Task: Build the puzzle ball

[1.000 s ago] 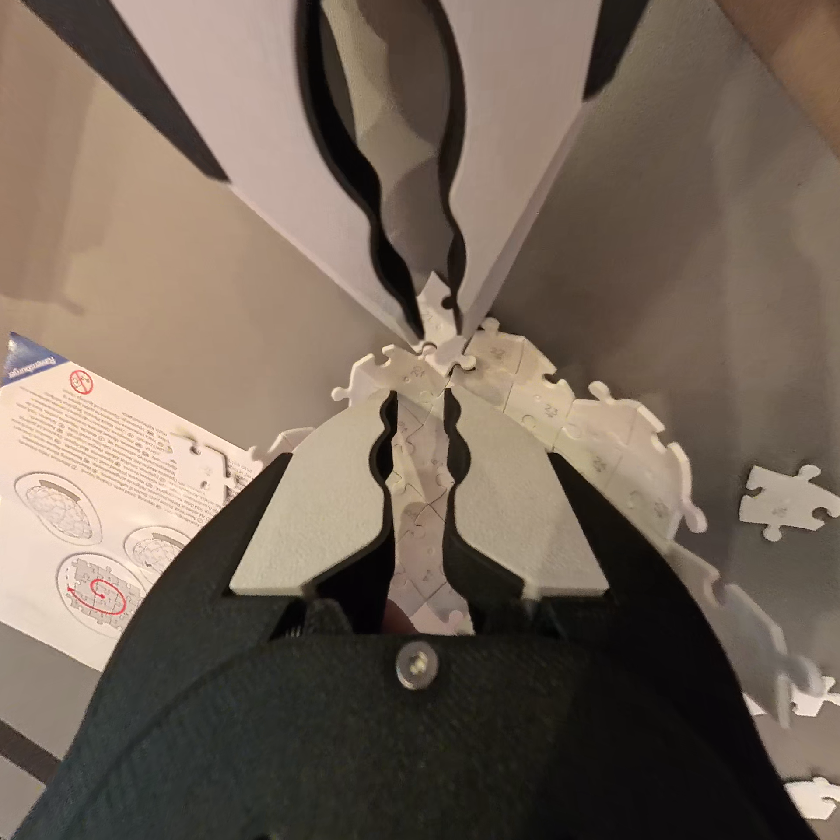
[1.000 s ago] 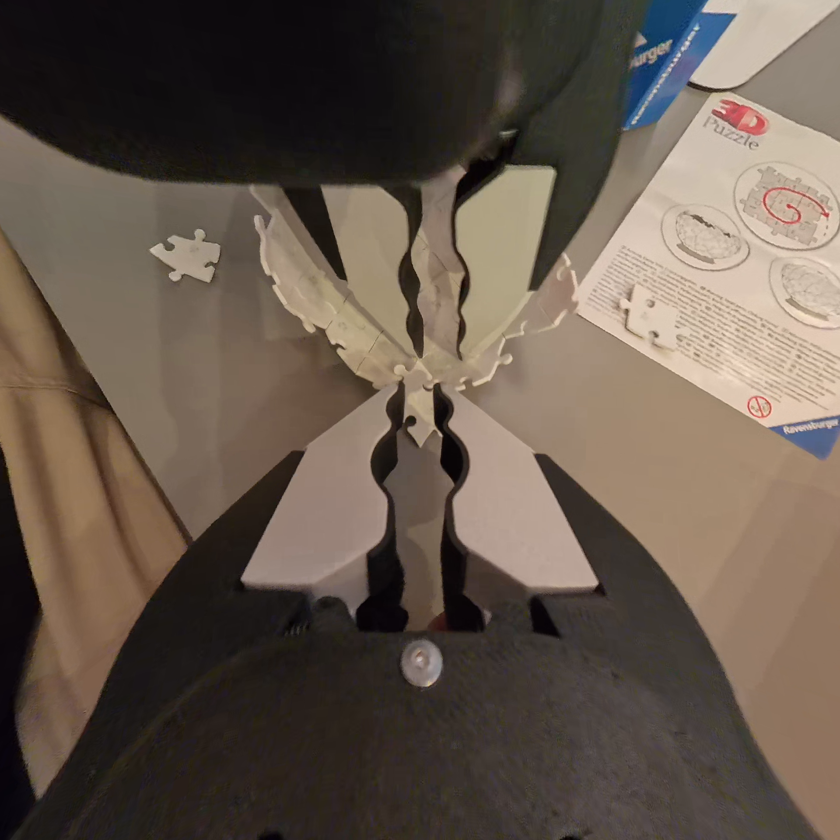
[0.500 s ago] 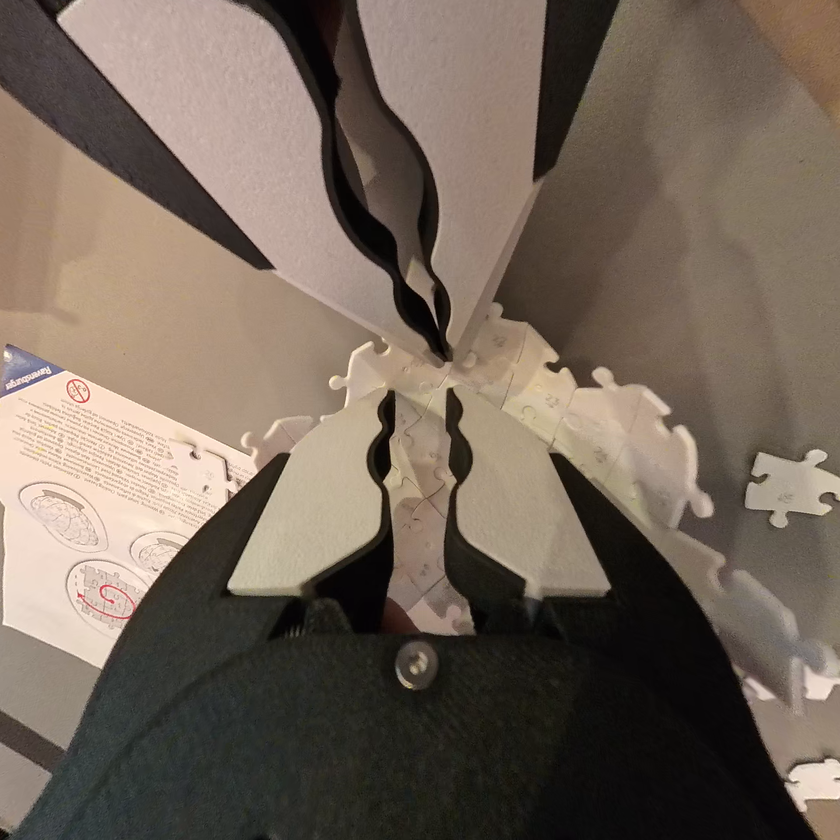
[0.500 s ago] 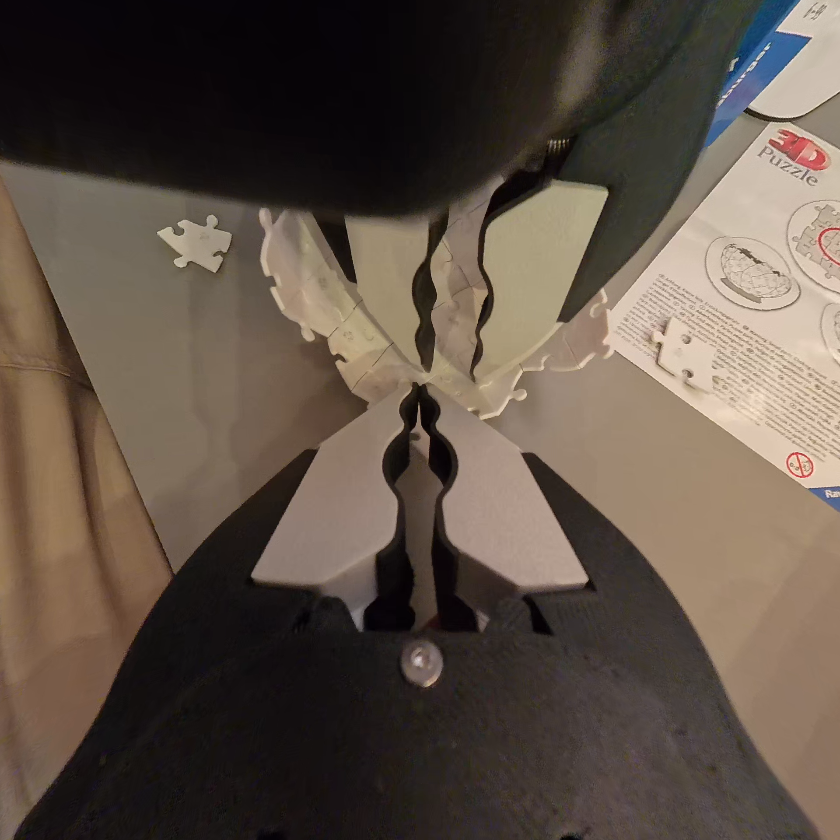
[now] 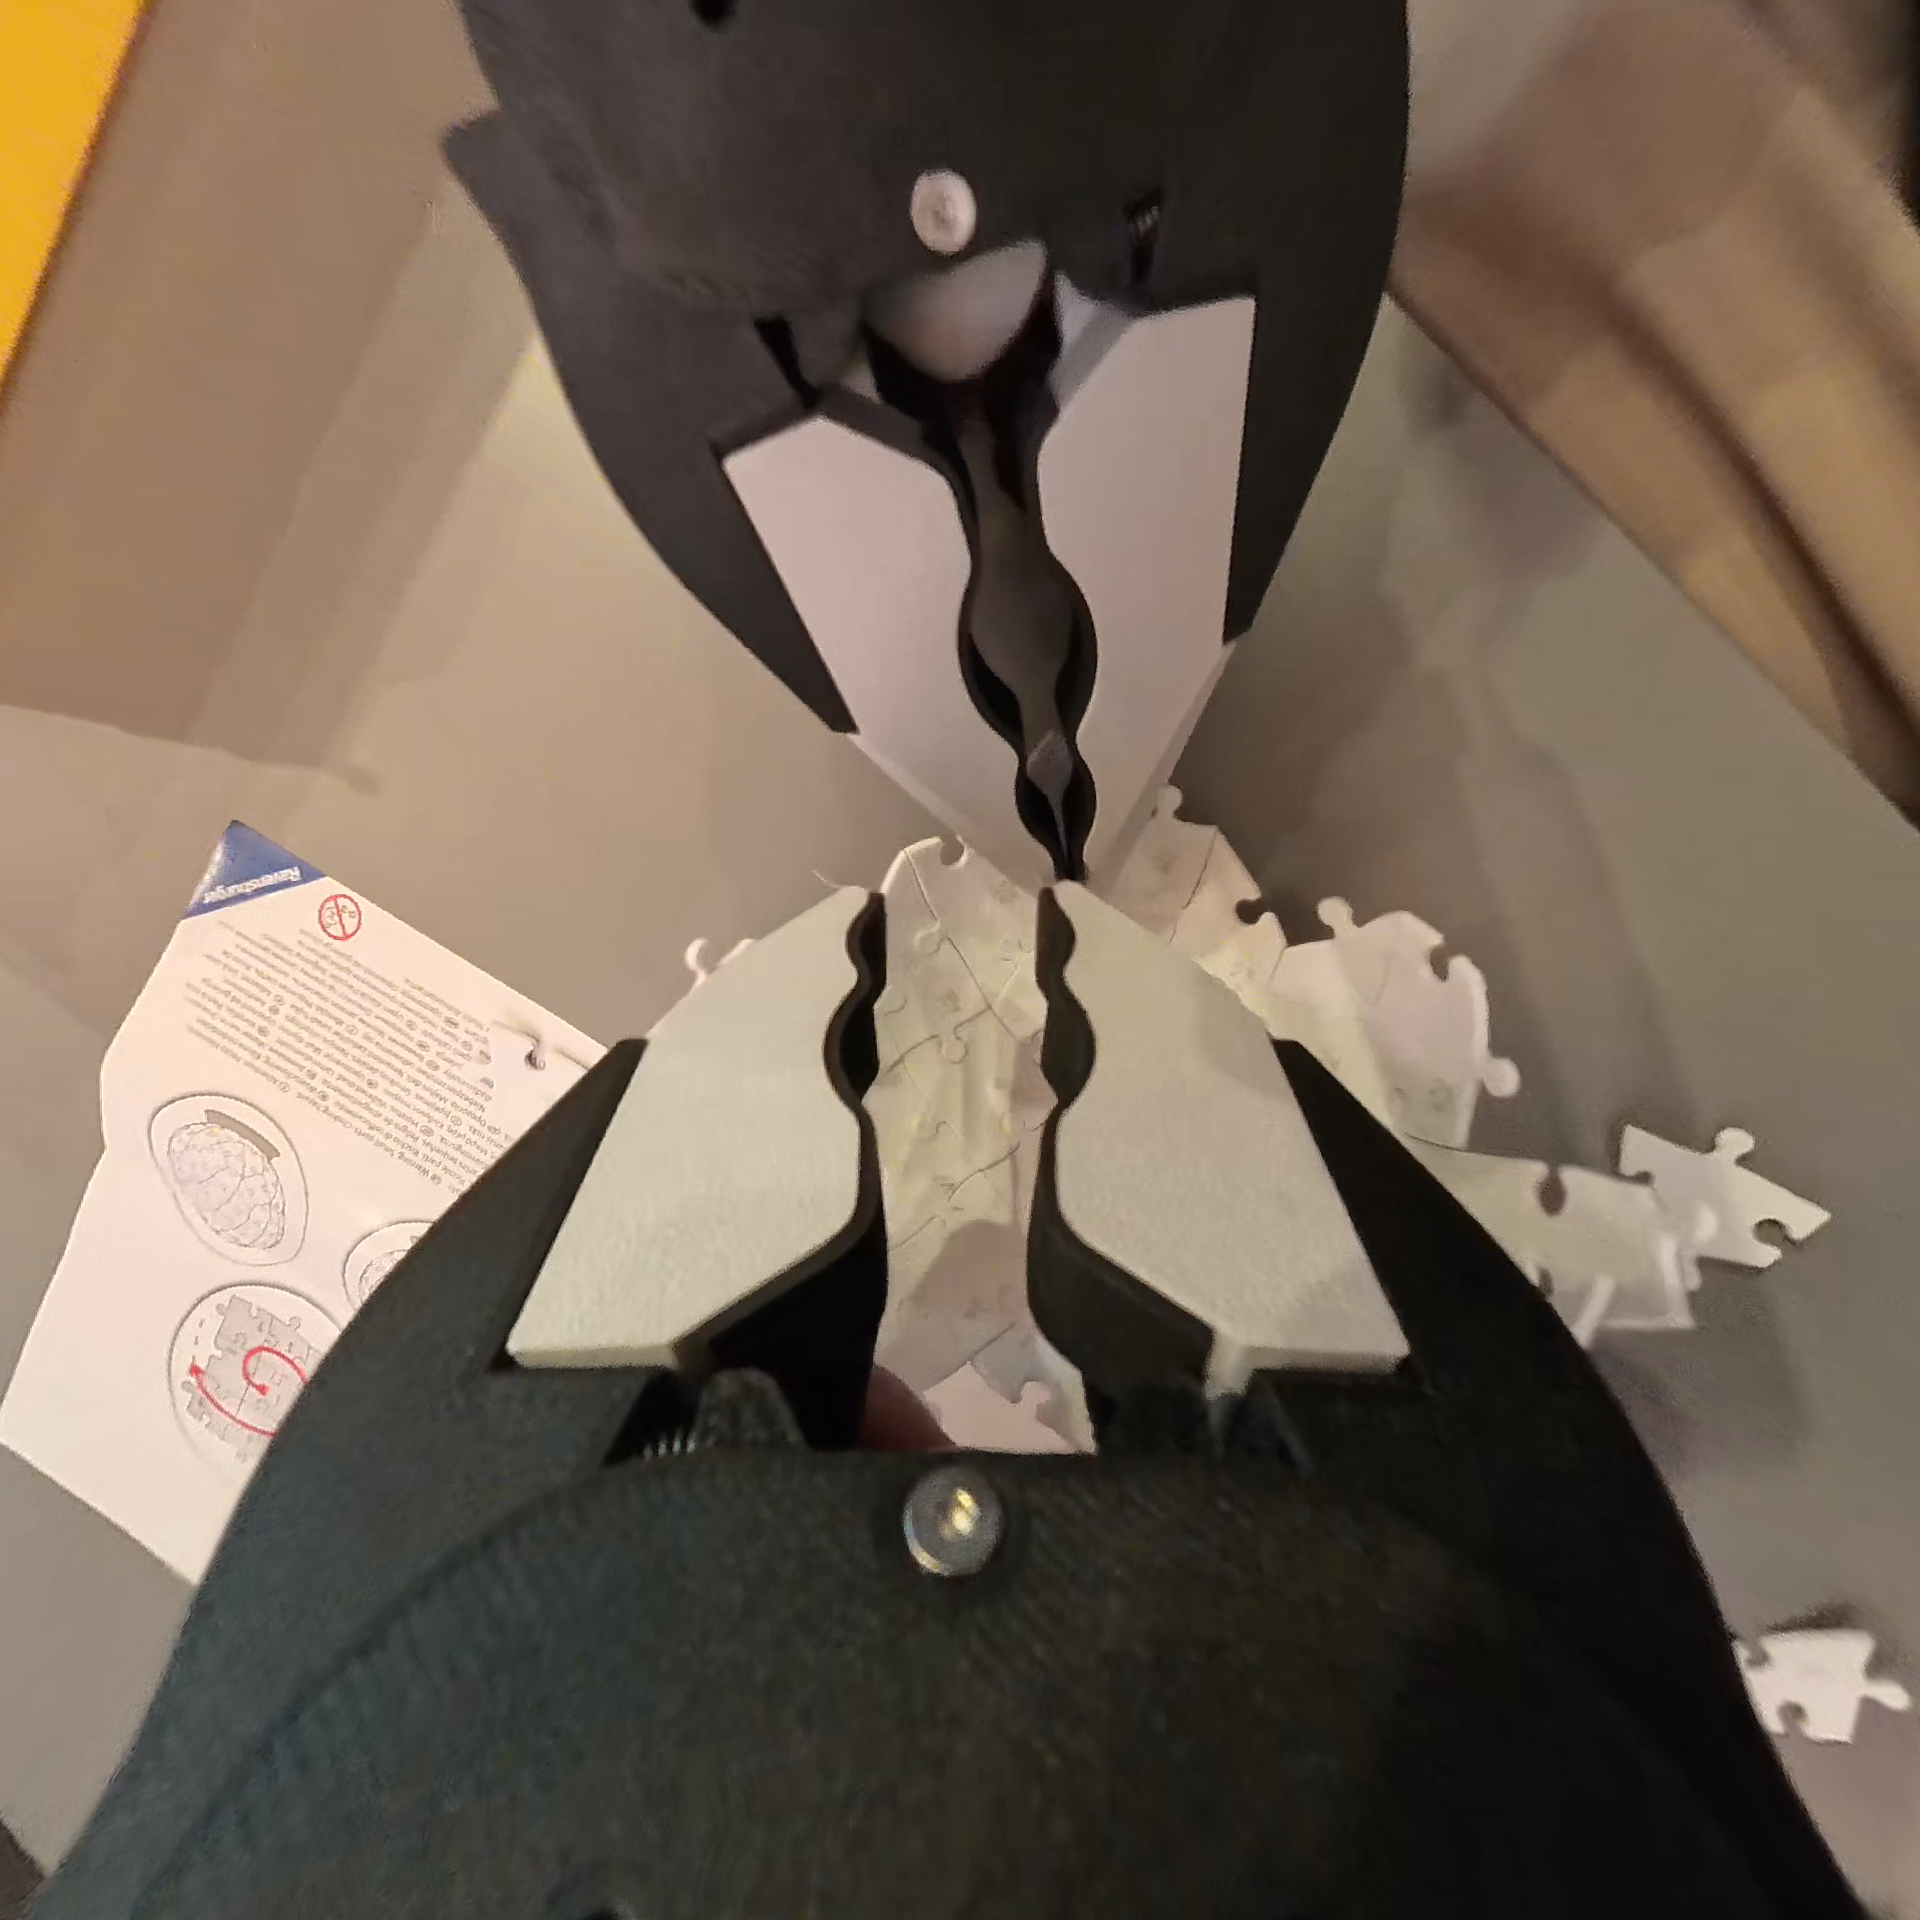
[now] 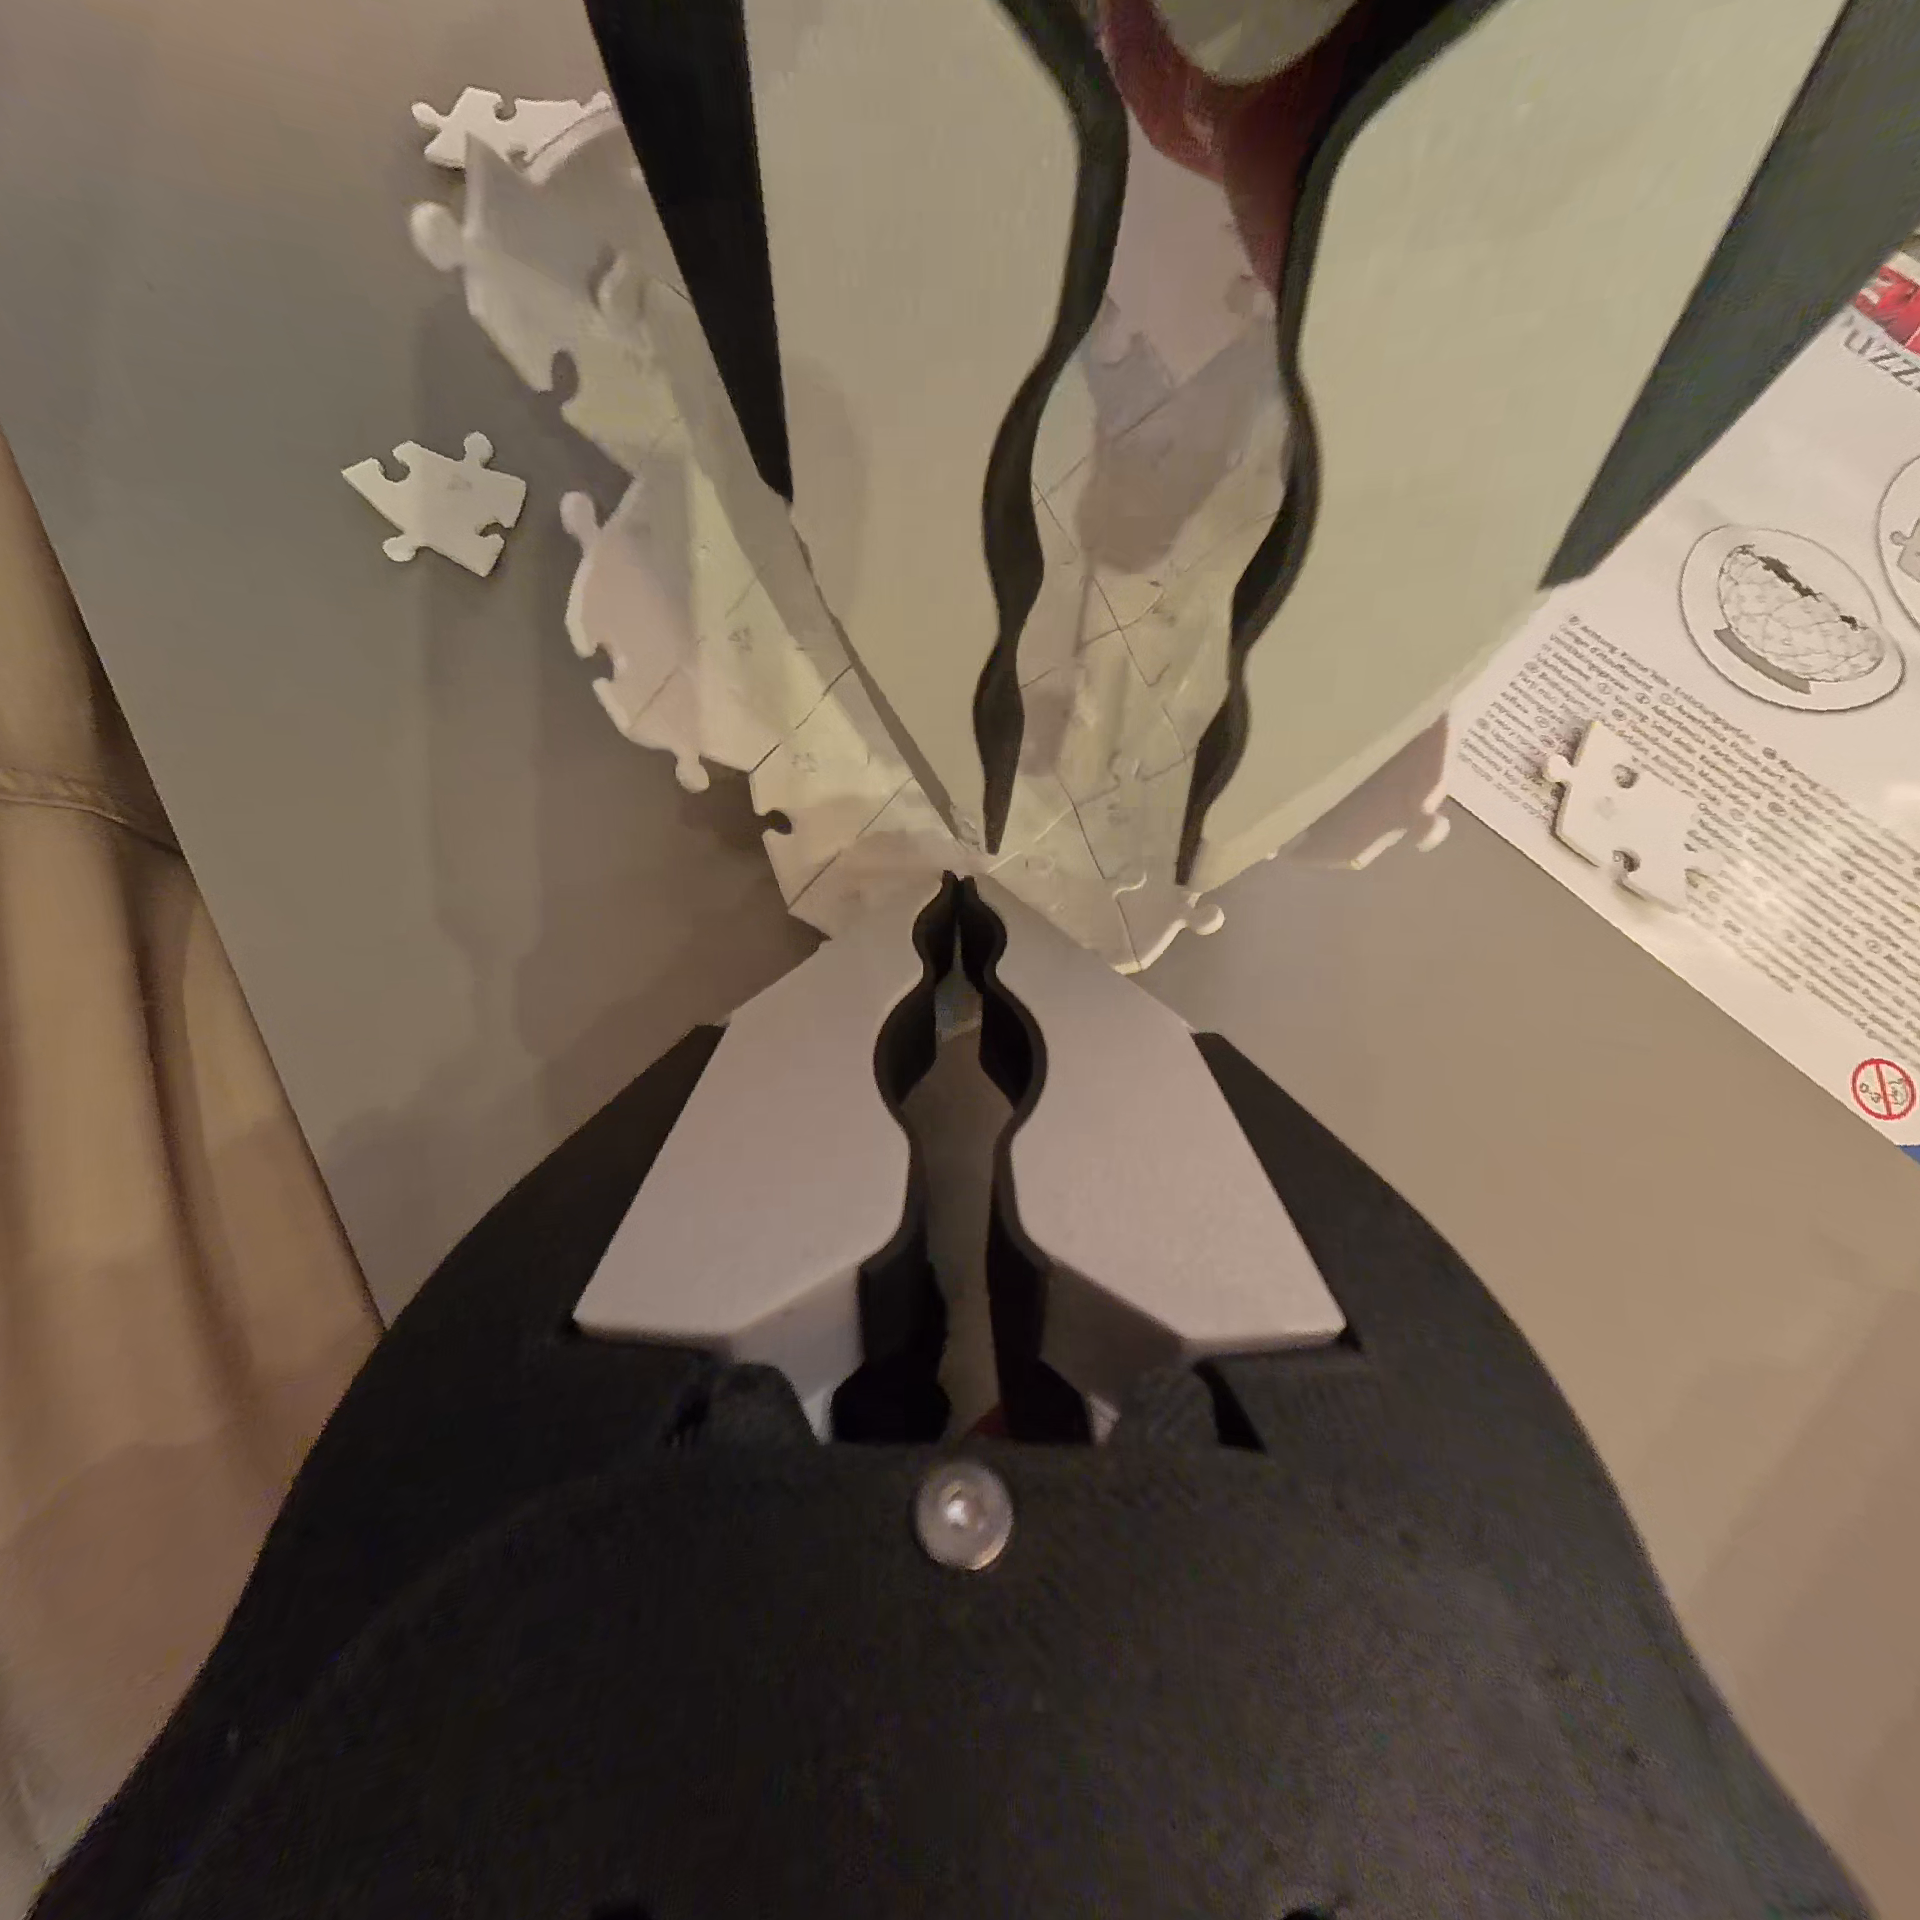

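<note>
Left gripper (image 5: pixel 956 899): black body, pale grey wavy-edged fingers. Jaws stand a narrow gap apart, and the white curved shell of joined puzzle pieces (image 5: pixel 1382 997) fills that gap; the fingers appear clamped on it, the shell running between them from tips to base. The rest of the shell fans out to the right of the fingers, above the grey tabletop (image 5: pixel 1558 748).

Right gripper (image 6: pixel 958 881): same build. Jaws closed to tip contact; only the scalloped hollows farther back remain open. Nothing visible between the tips. The tips sit at the near edge of the shell, just beside the left gripper's fingertips; actual contact with the shell cannot be told.

In the left wrist view the two grippers face each other tip to tip over the shell.

Loose white puzzle pieces lie on the table: one (image 6: pixel 436 514) beside the shell, one (image 5: pixel 1823 1685) farther off, one (image 6: pixel 1616 821) on the white printed instruction sheet with diagrams (image 5: pixel 208 1195).
</note>
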